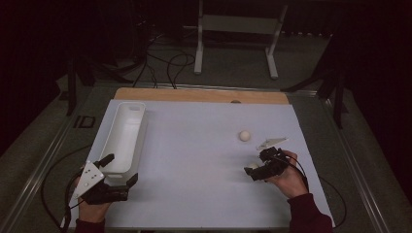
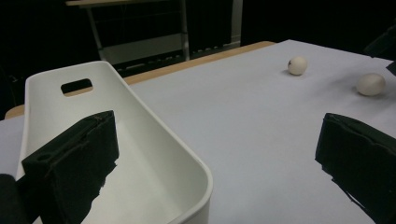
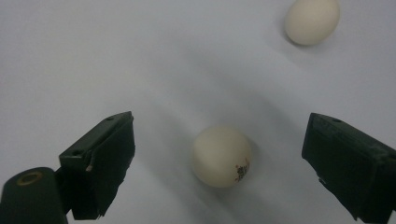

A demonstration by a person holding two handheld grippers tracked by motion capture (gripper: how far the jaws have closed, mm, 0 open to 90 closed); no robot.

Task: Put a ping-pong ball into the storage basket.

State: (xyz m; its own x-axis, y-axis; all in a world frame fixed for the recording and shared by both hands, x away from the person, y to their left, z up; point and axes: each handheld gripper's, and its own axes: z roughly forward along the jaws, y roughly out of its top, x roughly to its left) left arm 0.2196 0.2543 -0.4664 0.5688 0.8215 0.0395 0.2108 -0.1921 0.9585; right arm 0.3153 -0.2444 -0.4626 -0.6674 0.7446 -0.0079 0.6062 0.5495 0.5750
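Two pale eggs lie on the white table sheet (image 1: 194,194). One egg (image 1: 244,135) rests alone right of centre. The other egg (image 3: 222,156), with a dark mark, sits on the sheet between the jaws of my right gripper (image 3: 217,140), which is open around it without touching. In the high view that gripper (image 1: 259,163) is at the right, over the nearer egg (image 1: 253,166). My left gripper (image 1: 120,170) is open at the near end of a long white tray (image 1: 124,136). One jaw hangs over the empty tray (image 2: 116,98), the other over the table.
A wooden strip (image 1: 201,95) runs along the far table edge. Beyond it are a white metal stand (image 1: 238,29) and cables (image 1: 165,63) on the floor. Both eggs (image 2: 297,65) (image 2: 371,84) lie far to the right of the tray.
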